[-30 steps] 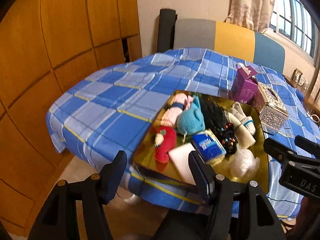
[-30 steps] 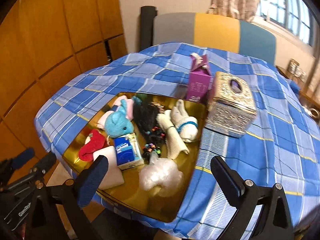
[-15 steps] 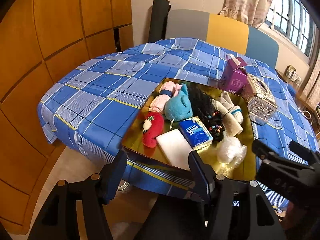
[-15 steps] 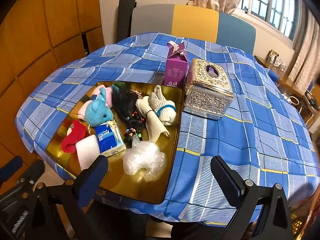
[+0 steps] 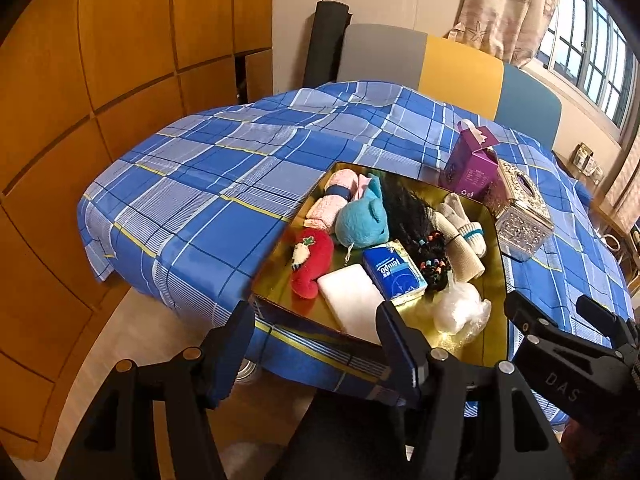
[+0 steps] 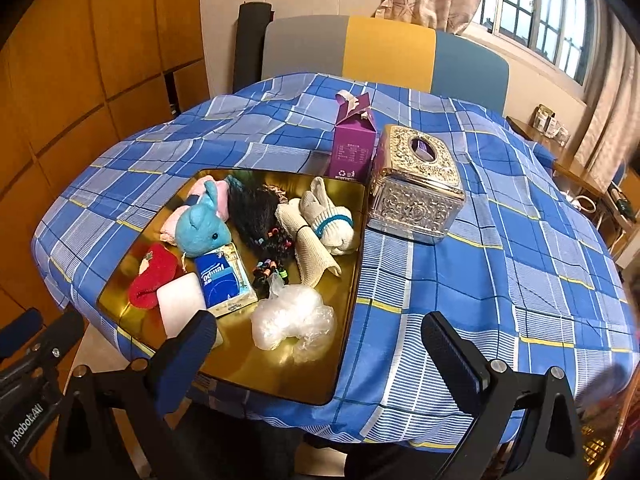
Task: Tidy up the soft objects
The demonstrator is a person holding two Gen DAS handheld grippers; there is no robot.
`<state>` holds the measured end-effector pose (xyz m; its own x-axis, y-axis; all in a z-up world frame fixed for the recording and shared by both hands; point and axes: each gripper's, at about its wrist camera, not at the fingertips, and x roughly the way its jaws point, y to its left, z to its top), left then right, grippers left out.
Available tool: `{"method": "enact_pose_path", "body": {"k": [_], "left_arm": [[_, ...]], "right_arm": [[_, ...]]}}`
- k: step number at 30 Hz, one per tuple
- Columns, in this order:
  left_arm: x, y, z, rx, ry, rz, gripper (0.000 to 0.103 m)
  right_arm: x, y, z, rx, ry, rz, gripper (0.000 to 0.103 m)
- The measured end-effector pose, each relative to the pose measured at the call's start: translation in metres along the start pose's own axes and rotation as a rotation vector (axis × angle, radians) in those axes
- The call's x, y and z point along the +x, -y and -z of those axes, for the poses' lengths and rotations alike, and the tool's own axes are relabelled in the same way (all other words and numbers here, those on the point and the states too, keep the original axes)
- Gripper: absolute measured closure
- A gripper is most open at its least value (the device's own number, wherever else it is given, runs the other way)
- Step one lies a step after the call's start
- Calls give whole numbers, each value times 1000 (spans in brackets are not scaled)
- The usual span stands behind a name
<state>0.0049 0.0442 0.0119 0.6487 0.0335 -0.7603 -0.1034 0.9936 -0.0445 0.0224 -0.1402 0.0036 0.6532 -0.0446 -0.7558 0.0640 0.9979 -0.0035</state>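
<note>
Left to right, right wrist view unless noted.

Your left gripper [image 5: 316, 348]: fingers spread, nothing between them, held off the near edge of the table, short of the gold tray [image 6: 280, 376].

All the soft things lie together in that tray, which sits on the blue checked cloth [image 6: 500, 264]:
- red plush [image 6: 154, 276] at the left edge, touching the white foam block [image 6: 180, 304];
- pink rolled cloth [image 6: 200, 196] at the far left corner, with the blue plush [image 6: 202, 230] lying over it;
- blue tissue pack [image 6: 222, 280] just beside the foam block;
- black wig with coloured hair ties [image 6: 260, 220] down the middle;
- beige sock [image 6: 310, 250] and white sock with a blue band [image 6: 332, 222] to its right;
- crumpled clear plastic bag [image 6: 290, 322] nearest you.

Outside the tray, far right: purple carton [image 6: 354, 148] touching the silver tissue box [image 6: 416, 184].

Your right gripper [image 6: 320, 344]: jaws wide apart, empty, hovering before the tray's near edge over the plastic bag.

Judgement: this fits either a loaded tray waiting to be sorted out, or a tray just filled. The pictures do not settle which. Both grippers stand clear of every object, so no step is visibly in hand. Any pick here calls for a shallow pinch, since the items overlap and a neighbour could drag along.
</note>
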Motion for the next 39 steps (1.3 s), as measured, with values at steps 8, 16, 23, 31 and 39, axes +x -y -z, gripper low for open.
{"method": "enact_pose_path", "body": {"k": [8, 16, 23, 31, 39], "left_arm": [[0, 3, 1, 5, -12, 25, 39], [-1, 3, 1, 13, -10, 18, 41], [1, 5, 2, 21, -24, 21, 46], [4, 7, 4, 33, -35, 18, 49], [4, 10, 4, 52, -19, 9, 49]], "right_arm": [[-1, 1, 0, 14, 3, -4, 0], [-1, 2, -1, 22, 8, -2, 0], [-2, 4, -1, 28, 9, -2, 0], [-1, 6, 0, 34, 5, 2, 0], [1, 8, 0, 42, -5, 1, 0]]}}
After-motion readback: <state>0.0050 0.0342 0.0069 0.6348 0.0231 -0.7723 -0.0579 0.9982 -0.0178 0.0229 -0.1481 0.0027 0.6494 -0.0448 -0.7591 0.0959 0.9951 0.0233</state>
